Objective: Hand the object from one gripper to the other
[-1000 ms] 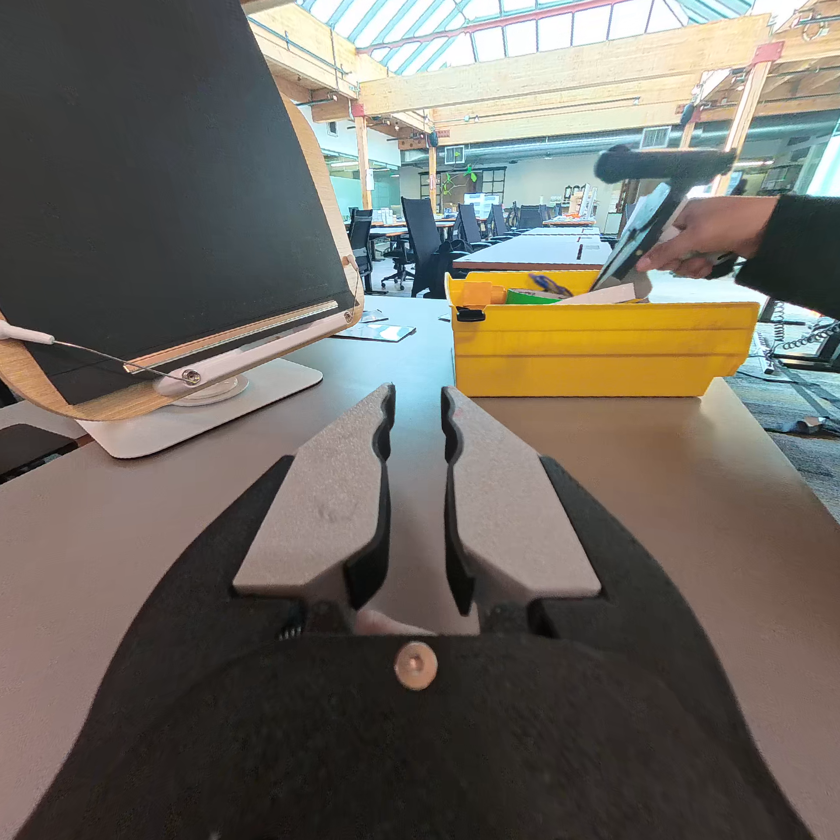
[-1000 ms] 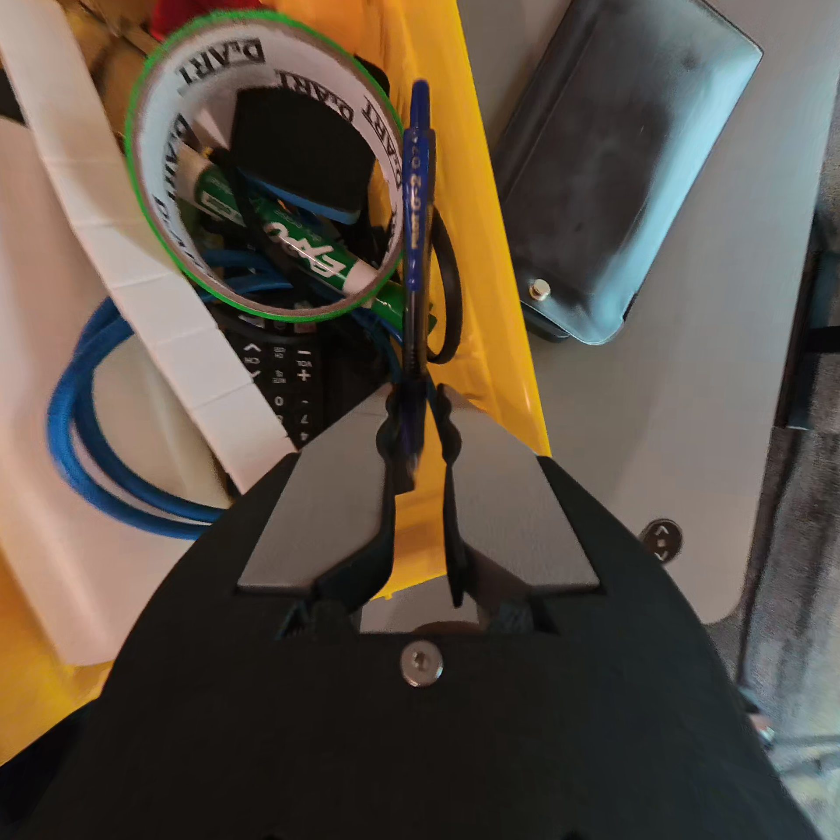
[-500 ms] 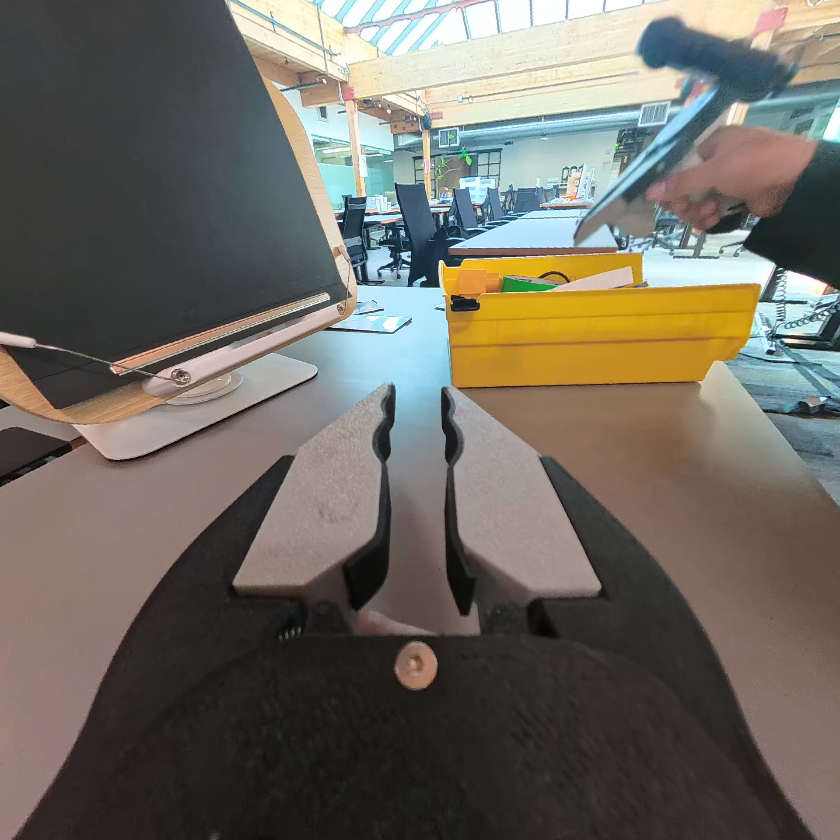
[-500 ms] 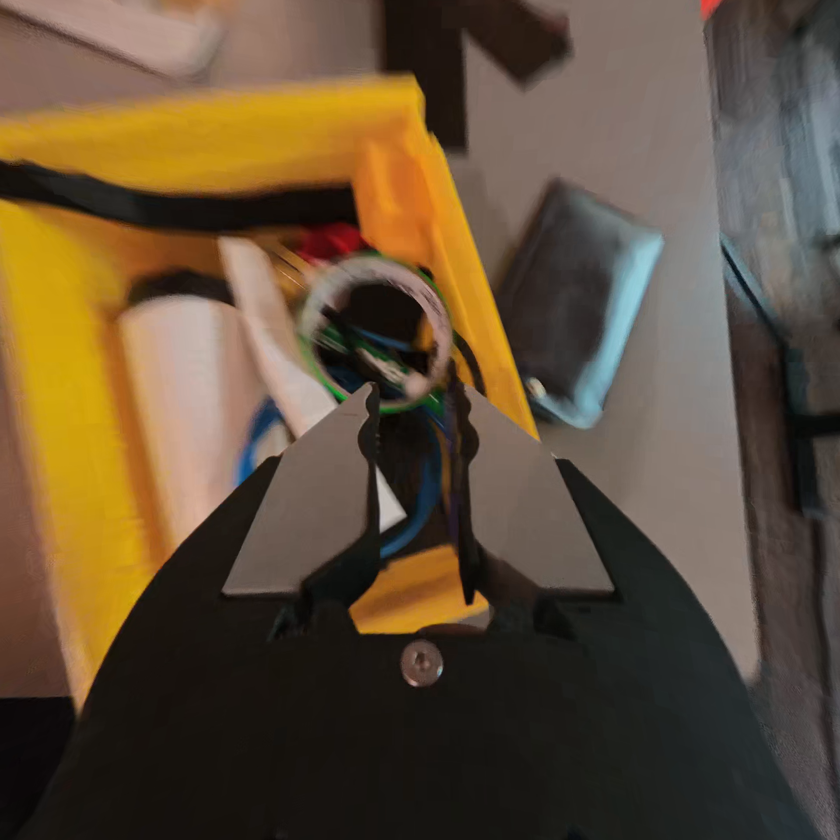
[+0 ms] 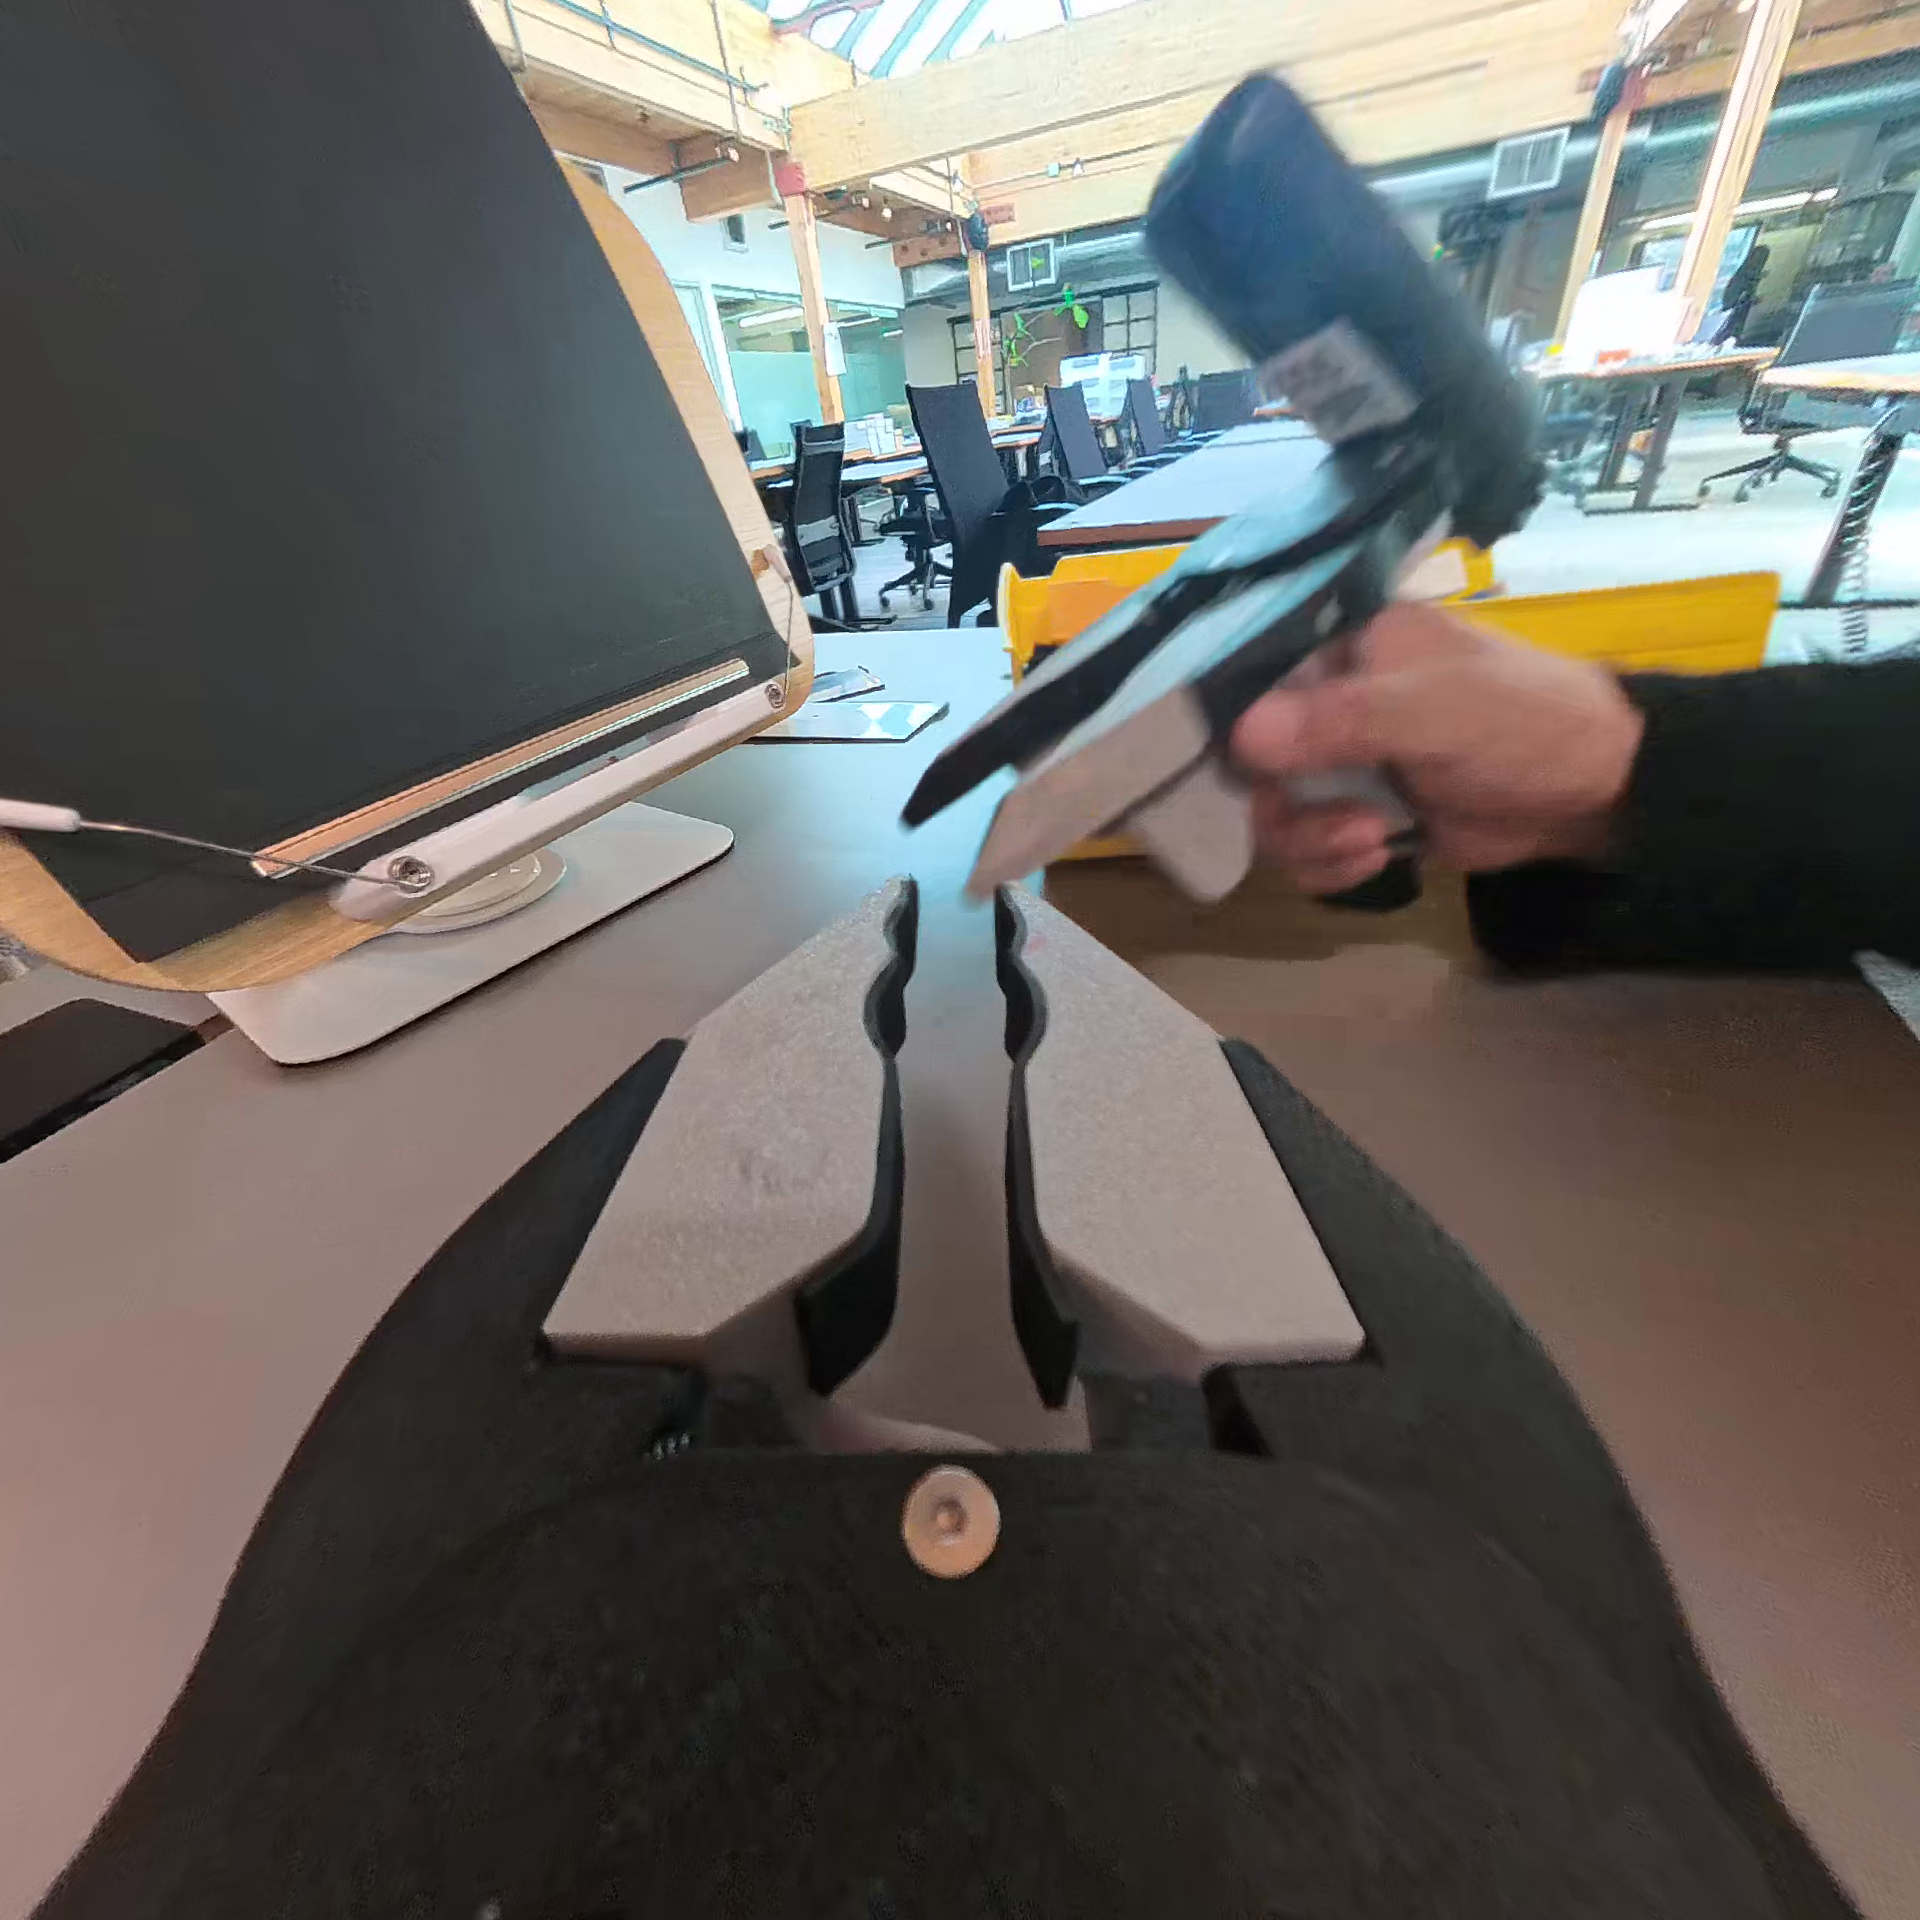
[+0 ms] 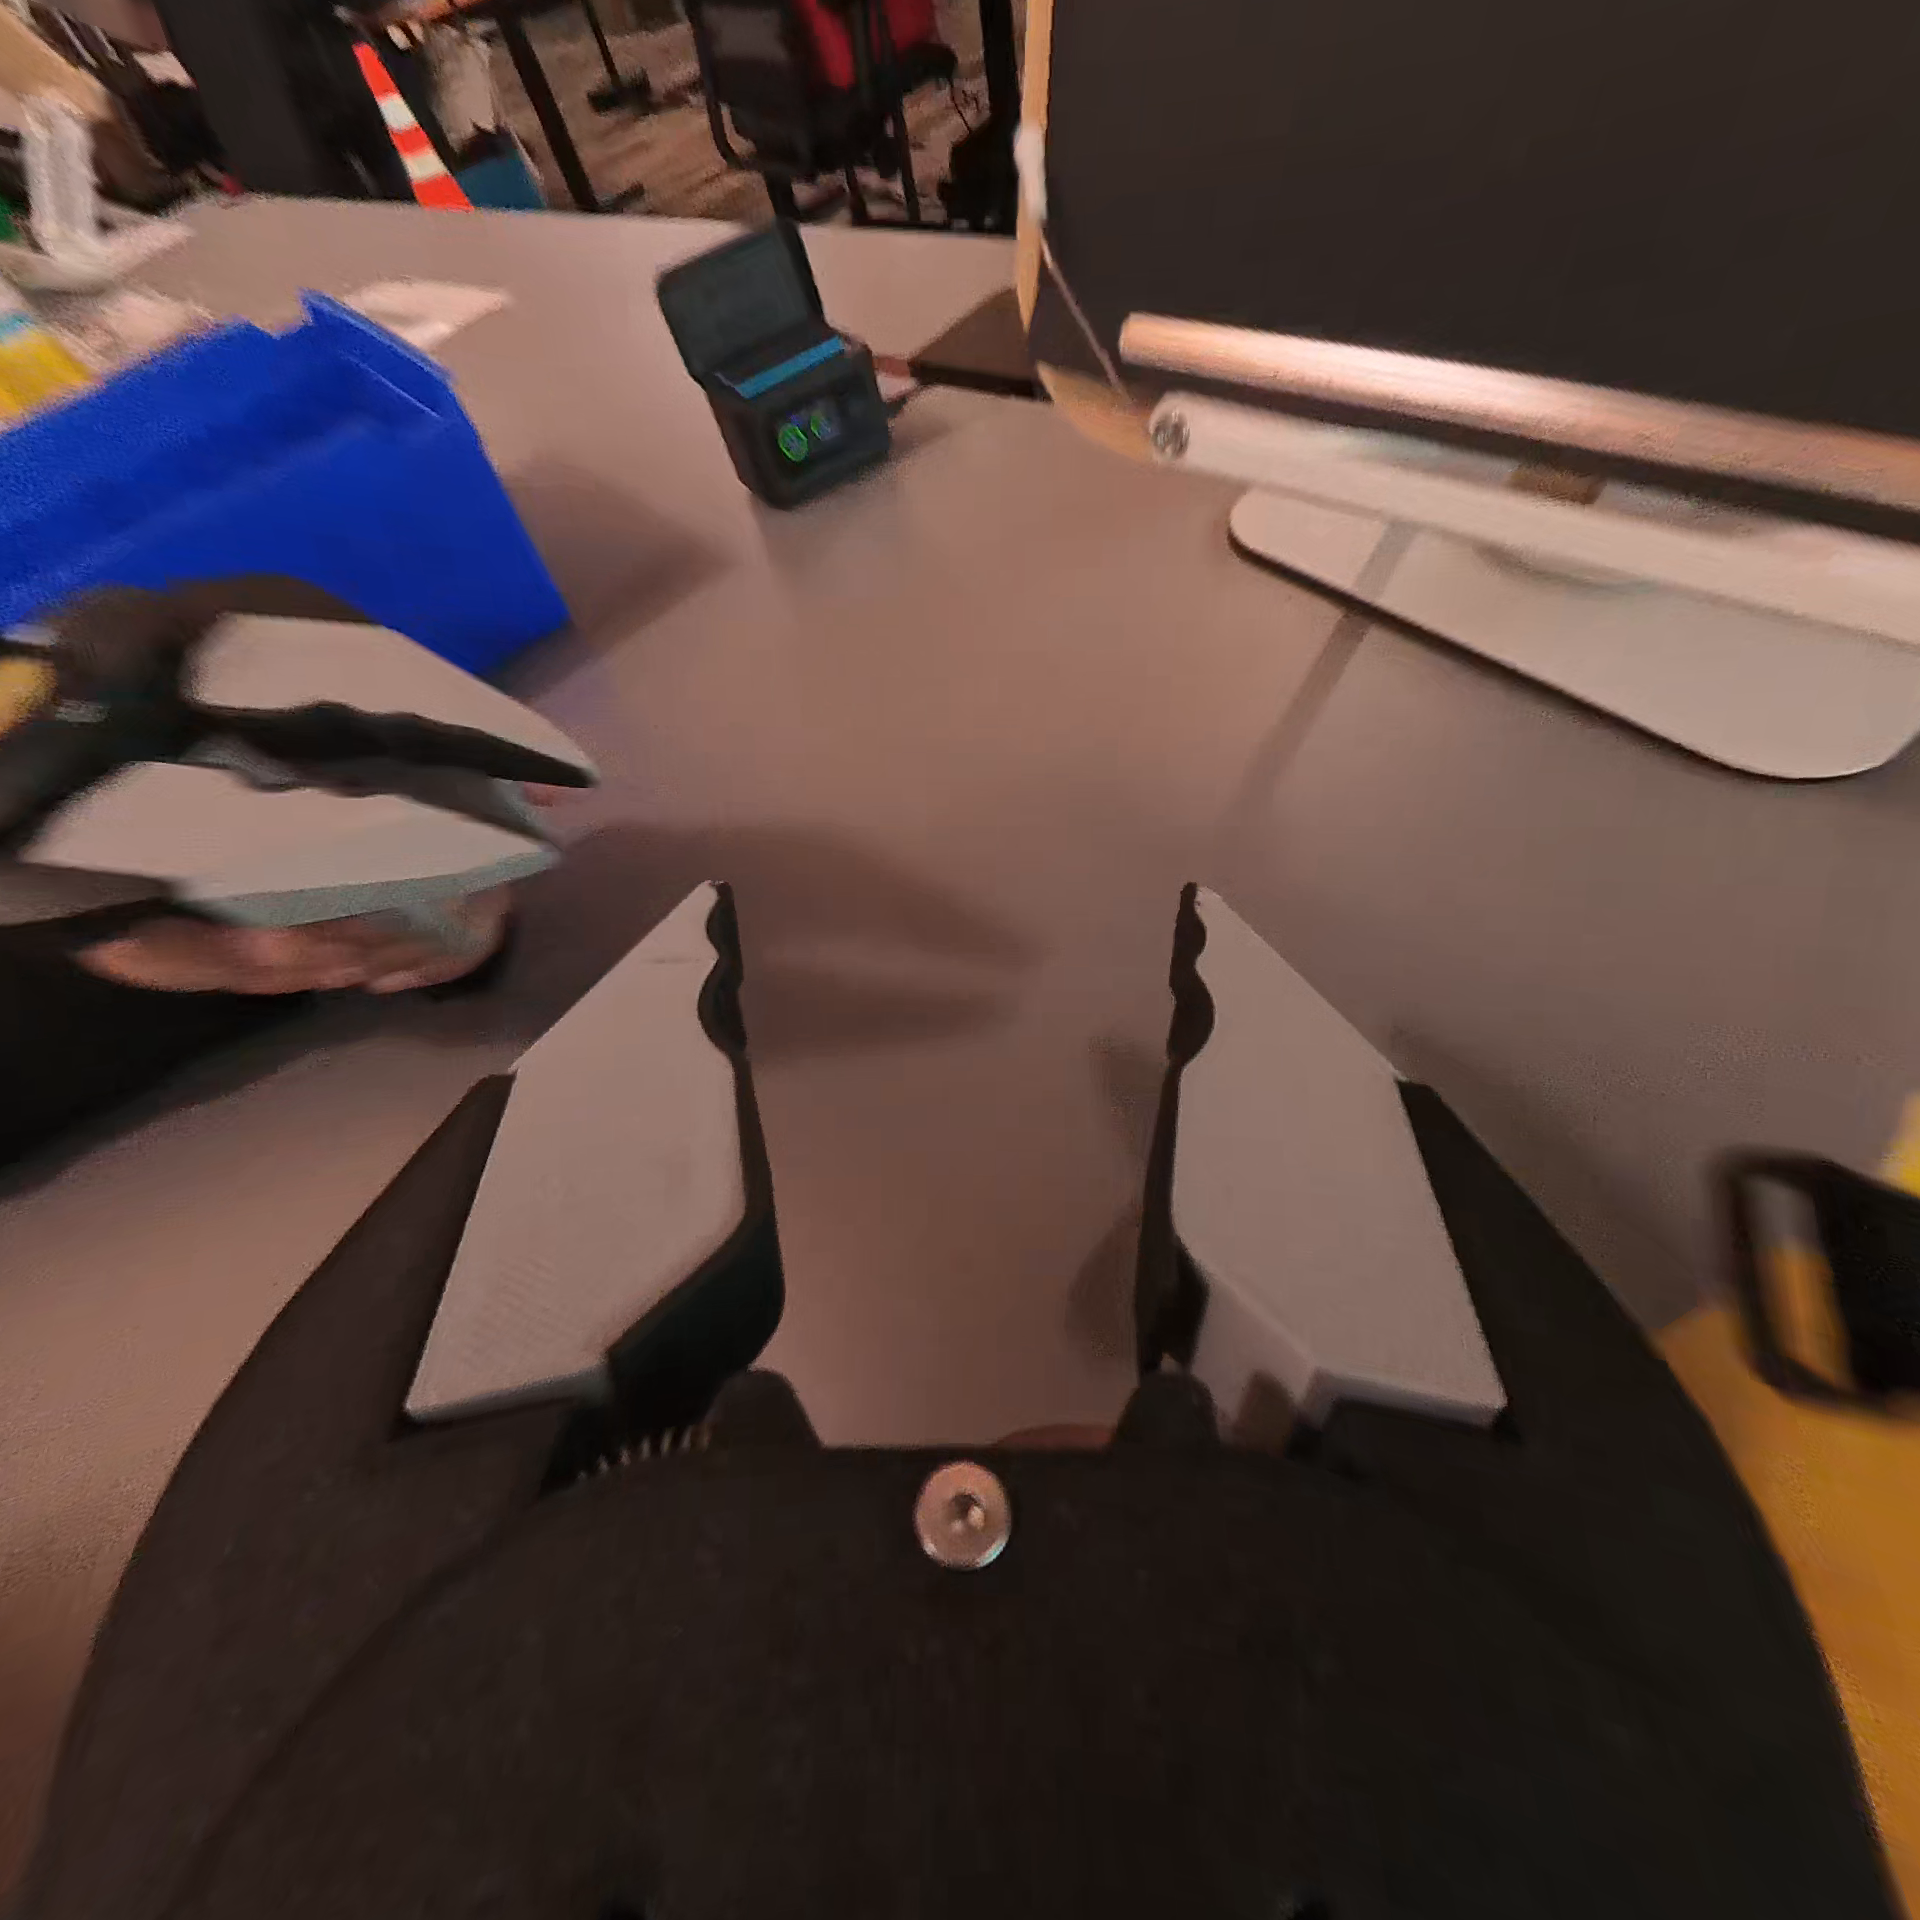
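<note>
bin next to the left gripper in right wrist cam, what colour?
Blue plastic bin; right wrist view shows it best.

monitor (image 5: 343, 416) left on table (image 5: 1558, 1195), bin (image 5: 1621, 623) behind

An open-plan office in a converted industrial hall: rows of long desks (image 5: 1164, 499) and black swivel chairs (image 5: 966, 488) stretch back beneath exposed timber beams (image 5: 1091, 94) and a glazed roof. In the foreground, a grey desk (image 5: 1558, 1195) carries a monitor (image 5: 312, 416) on a white stand, with a yellow storage bin (image 5: 1621, 623) behind.
</note>
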`<state>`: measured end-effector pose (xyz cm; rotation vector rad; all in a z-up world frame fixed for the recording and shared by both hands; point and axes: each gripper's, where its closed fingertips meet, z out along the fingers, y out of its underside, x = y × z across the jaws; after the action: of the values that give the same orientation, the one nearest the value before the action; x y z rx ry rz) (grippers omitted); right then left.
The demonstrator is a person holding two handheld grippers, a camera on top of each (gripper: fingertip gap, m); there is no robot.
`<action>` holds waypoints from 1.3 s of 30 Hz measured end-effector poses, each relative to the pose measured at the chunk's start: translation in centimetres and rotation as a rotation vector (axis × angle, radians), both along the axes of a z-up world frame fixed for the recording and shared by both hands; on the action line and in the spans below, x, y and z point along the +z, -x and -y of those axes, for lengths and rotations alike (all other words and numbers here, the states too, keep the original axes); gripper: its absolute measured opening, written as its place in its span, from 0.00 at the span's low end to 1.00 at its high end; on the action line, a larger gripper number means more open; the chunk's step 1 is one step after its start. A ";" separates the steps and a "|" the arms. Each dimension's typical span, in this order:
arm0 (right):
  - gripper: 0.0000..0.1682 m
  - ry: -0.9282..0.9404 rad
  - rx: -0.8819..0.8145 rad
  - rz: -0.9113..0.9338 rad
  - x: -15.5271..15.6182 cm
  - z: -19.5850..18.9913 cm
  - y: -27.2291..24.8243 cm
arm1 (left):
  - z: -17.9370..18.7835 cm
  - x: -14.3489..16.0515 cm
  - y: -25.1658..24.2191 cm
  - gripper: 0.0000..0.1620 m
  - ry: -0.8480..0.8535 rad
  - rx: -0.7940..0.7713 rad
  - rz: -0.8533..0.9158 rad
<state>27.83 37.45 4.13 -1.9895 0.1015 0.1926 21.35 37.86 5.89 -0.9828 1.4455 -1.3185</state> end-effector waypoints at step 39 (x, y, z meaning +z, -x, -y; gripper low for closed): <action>0.35 0.114 0.103 0.195 -6.1 -4.2 1.3 | -31.5 -9.8 27.3 0.28 0.564 1.319 -1.034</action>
<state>26.56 41.62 -1.97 -2.1181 -0.1180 0.0592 -5.93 69.31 -3.87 -2.5960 0.5956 -0.1077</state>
